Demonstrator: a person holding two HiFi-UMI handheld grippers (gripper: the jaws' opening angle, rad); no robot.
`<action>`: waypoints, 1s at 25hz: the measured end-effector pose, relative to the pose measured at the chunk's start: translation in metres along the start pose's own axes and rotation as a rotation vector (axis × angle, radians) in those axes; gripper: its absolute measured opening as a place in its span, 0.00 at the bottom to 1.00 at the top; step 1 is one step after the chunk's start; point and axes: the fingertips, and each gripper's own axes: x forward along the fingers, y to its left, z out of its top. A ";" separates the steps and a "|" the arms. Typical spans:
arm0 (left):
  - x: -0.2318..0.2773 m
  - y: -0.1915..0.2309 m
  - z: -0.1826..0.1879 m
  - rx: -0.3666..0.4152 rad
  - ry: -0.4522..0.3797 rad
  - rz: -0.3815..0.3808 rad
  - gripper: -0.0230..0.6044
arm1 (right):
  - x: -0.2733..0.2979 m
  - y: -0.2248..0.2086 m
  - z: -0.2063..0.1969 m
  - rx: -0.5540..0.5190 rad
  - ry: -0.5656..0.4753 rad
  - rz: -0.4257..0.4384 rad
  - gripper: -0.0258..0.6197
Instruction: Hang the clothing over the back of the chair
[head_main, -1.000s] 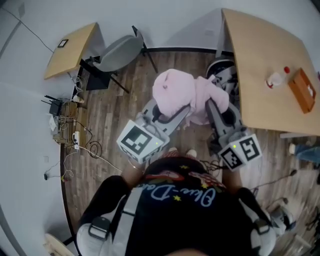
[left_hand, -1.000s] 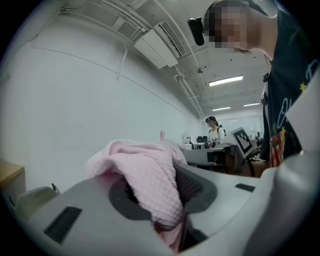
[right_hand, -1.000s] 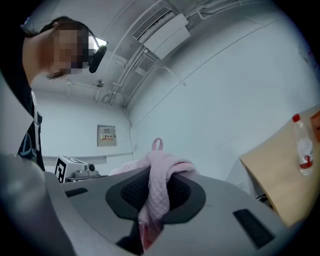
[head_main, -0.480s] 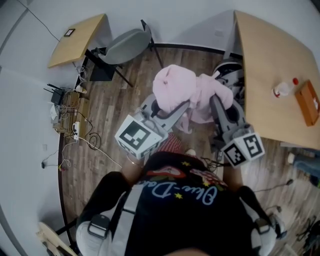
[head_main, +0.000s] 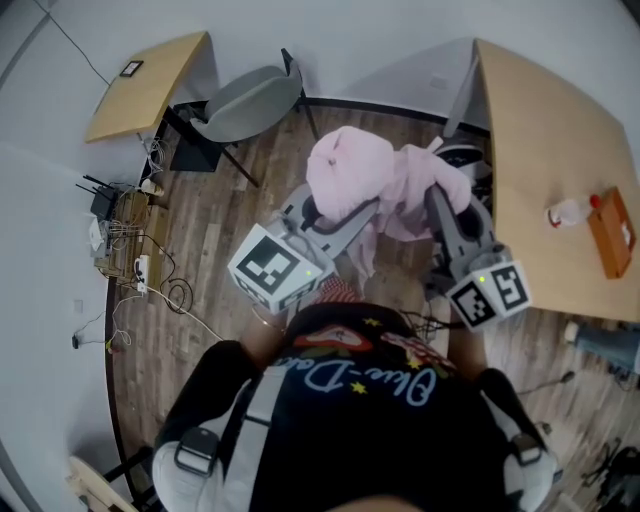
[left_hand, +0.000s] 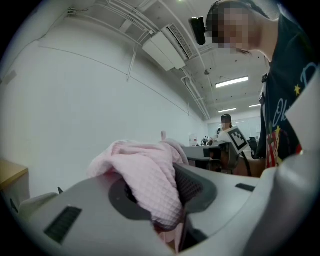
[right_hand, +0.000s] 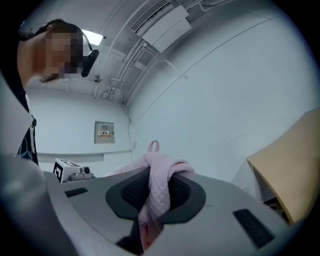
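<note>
Left claw (head_main: 345, 212) and right claw (head_main: 440, 205) each pinch the garment (head_main: 360, 170), bunched mid-air right of the chair (head_main: 245, 100); left claw sits nearer the chair, likely leads.

Clothing (head_main: 352, 172): pale pink, diamond-quilted weave. Chair (head_main: 248, 100): grey shell, black legs; table (head_main: 545, 150): light wood top. Floor (head_main: 215, 250): brown planks in mixed tones; shirt (head_main: 370, 425): black with pale script and yellow stars.

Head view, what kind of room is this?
Probably an office or lab: a light wooden desk, a grey chair, tangled cables along the wall, and strip lights overhead.
</note>
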 end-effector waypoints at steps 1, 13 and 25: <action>0.000 0.008 0.000 0.004 0.001 0.003 0.22 | 0.008 0.000 0.000 -0.004 0.004 0.002 0.12; -0.012 0.103 -0.005 0.025 0.020 -0.014 0.22 | 0.101 0.009 -0.013 -0.038 0.041 -0.009 0.12; -0.003 0.113 -0.023 0.128 0.035 -0.075 0.22 | 0.107 0.004 -0.027 -0.063 0.011 -0.052 0.12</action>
